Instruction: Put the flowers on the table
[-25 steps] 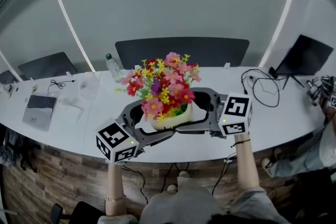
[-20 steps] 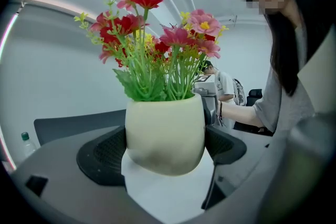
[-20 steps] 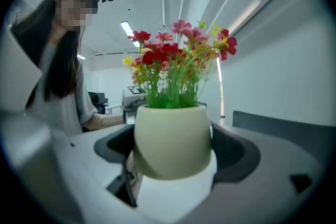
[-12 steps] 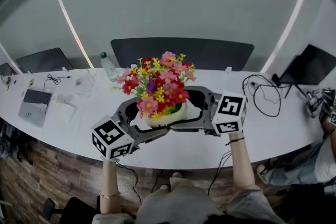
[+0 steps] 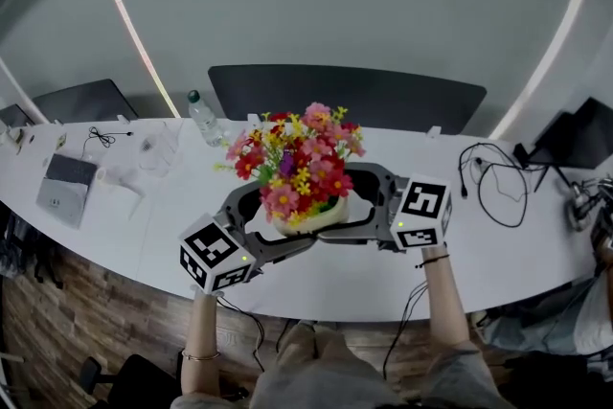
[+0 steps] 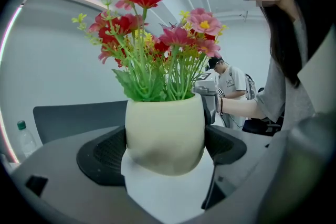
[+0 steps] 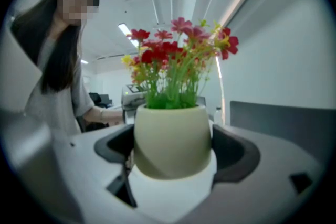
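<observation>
Clamped with both claws: left gripper (image 5: 266,223) and right gripper (image 5: 362,204) each pinching the same cream pot (image 5: 311,219) from opposite sides. Jaws spread just to the pot's width and touching its walls, as read in both gripper views. Held over the near middle of the long white table (image 5: 316,275), in front of a dark chair (image 5: 383,99). Cannot tell whether resting on the top or hanging just above it, with only white showing beneath the base. Judged nearly done: already over a bare spot, upright, with red, pink and yellow flowers (image 5: 299,158) standing straight. Left to do: settling the base flat, then opening both sets of jaws without tipping it. Reaching forward with left forearm (image 5: 199,330) and right forearm (image 5: 442,297) roughly parallel, grippers angled inward toward each other. Off to the left, near the far edge, a small water bottle (image 5: 202,119).
</observation>
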A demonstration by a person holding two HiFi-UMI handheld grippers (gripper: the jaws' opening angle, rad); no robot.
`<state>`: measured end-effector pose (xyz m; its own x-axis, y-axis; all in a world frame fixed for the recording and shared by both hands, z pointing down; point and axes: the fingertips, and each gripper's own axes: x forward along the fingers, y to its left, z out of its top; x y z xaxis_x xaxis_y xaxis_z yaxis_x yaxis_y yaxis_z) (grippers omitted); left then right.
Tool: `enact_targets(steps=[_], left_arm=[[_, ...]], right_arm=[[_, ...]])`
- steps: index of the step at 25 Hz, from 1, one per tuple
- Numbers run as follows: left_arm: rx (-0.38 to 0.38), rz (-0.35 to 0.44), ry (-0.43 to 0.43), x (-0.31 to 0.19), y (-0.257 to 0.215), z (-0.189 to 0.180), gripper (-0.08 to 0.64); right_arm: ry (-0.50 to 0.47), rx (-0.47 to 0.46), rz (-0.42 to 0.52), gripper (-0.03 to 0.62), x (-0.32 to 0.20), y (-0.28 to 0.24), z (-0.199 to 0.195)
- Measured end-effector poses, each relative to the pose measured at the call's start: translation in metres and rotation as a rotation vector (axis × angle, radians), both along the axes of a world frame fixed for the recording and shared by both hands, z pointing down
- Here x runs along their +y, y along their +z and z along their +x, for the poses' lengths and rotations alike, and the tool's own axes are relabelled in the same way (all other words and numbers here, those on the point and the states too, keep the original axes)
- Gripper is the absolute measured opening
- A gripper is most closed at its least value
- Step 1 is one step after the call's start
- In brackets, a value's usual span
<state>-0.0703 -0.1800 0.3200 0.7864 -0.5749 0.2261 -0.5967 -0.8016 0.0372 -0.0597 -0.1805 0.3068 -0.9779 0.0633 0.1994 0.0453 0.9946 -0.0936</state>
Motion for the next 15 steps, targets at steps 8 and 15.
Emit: enact_targets(steps=[8,15], left_arm=[[-0.007,-0.032,-0.009,-0.035,0.043,-0.009,0.466],[-0.021,-0.054,-0.016,-0.056,0.075,-0.013,0.466]], right_arm=[[-0.007,0.027,-0.024,0.446,-0.036,0.043,-0.01],[-0.008,0.019,-0.053,0.446,-0.058,0.076,-0.013]])
